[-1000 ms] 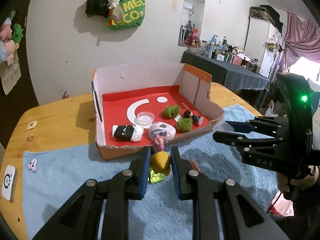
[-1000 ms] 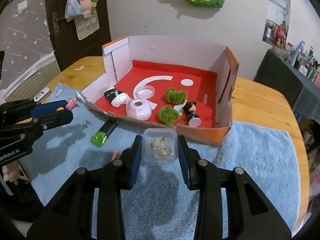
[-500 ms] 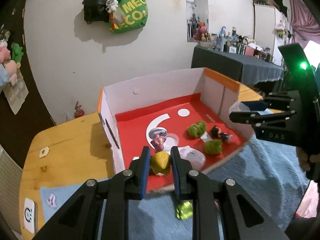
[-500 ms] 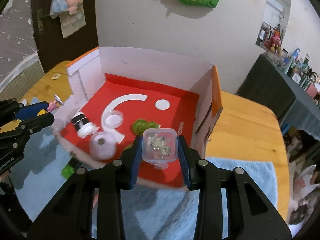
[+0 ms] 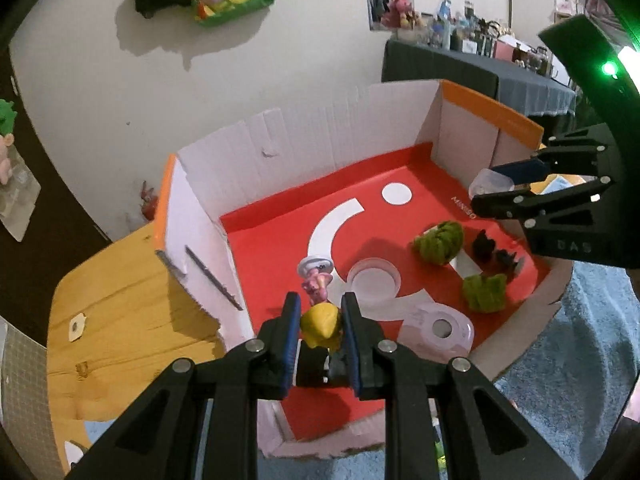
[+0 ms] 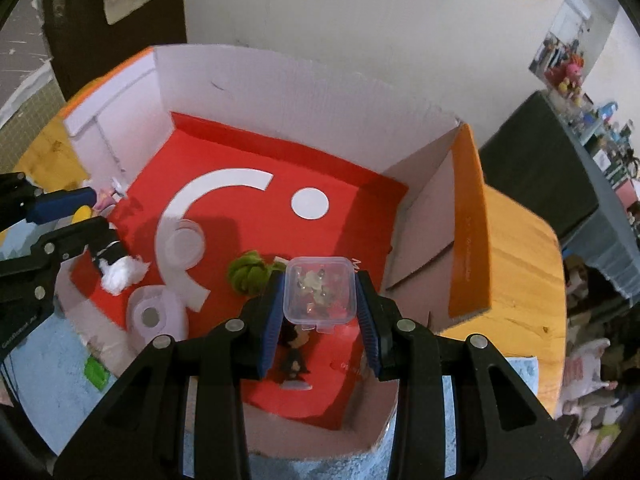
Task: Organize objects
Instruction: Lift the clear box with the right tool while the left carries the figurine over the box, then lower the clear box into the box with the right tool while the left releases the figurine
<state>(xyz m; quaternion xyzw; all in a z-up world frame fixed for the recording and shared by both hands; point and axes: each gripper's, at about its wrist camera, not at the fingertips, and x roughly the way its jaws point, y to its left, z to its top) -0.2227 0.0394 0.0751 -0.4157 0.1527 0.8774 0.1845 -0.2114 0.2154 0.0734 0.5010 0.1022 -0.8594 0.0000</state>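
- My left gripper (image 5: 320, 322) is clenched on a small yellow-headed toy (image 5: 320, 326); the toy's pink top part sticks out ahead of the fingertips, so its long axis runs along my fingers.
- My right gripper (image 6: 320, 300) grasps a small clear plastic case (image 6: 320, 292) by two opposite sides; the lid faces the camera and loose pieces show inside.
- Both loads hang over the open cardboard box (image 6: 280, 88). The red floor (image 5: 280, 232) lies directly below and ahead of each gripper.
- Left gripper: just inside the near left corner of the box. A black-and-white toy (image 6: 116, 264) lies right beneath this gripper, and a clear round lid (image 5: 373, 280) lies just beyond its tips to the right.
- Right gripper: over the near right part of the floor. A dark figurine (image 6: 294, 360) lies under its fingers, and a green fuzzy lump (image 6: 250, 272) sits just left of its fingertips.
- Judgement: the free floor lies farther ahead of both grippers, toward the back wall. Each release should shift forward of what lies beneath.
- The pale round tape dispenser (image 5: 440, 328) sits between the two grippers, near the front wall.
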